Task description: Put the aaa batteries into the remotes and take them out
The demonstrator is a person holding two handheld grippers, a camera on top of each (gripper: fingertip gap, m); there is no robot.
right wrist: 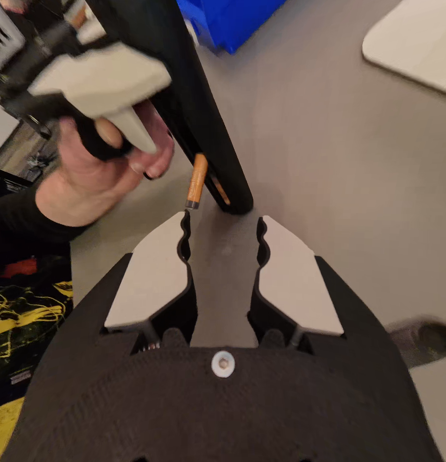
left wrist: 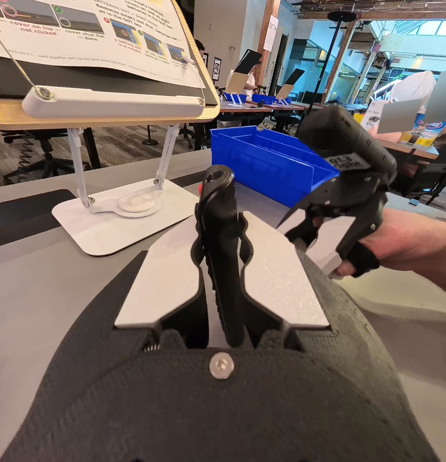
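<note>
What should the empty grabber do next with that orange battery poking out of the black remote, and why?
Probably slide a little left and close on the orange cylindrical battery. It hangs half out of the long black plastic remote clamped in the left gripper, while the right gripper is open, with only its left fingertip by the battery's end.

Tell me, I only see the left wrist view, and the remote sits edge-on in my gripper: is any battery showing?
Observer: Yes. An orange battery sticks half out of the remote's open compartment.
Operator: Has the right gripper got it?
Observer: No. The right gripper is open and empty; the battery's end is just off one fingertip.
Operator: Is the remote resting on anything?
Observer: Its lower end is close to the grey table; I cannot tell if it touches.
</note>
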